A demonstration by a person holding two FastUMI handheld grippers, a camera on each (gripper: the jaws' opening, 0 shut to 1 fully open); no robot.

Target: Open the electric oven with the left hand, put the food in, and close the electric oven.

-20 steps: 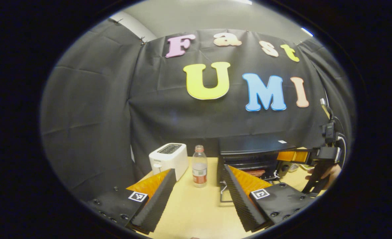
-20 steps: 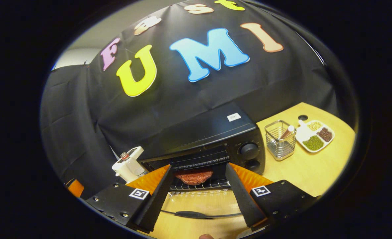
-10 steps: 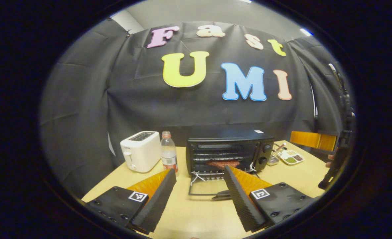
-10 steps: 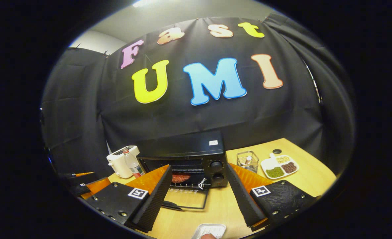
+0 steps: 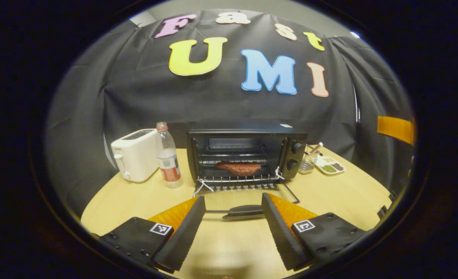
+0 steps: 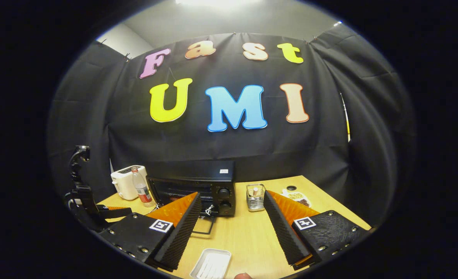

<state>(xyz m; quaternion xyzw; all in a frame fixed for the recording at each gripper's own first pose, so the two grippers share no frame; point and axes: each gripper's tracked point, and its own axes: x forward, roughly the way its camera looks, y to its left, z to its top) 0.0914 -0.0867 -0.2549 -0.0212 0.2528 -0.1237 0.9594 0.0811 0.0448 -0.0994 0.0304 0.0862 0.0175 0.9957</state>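
The left gripper (image 5: 232,228) hangs spread wide and empty above the oven door's handle (image 5: 244,211); the electric oven (image 5: 246,155) stands open on the wooden table (image 5: 128,197), the food (image 5: 238,167) on its rack; the right gripper (image 6: 230,228), equally wide and empty, hovers over a white tray (image 6: 211,264).

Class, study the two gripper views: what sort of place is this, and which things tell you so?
Probably a staged kitchen booth for recording demonstrations, not a real kitchen. A toaster, a bottle and an open electric oven holding food sit on one table, with black cloth hung behind.
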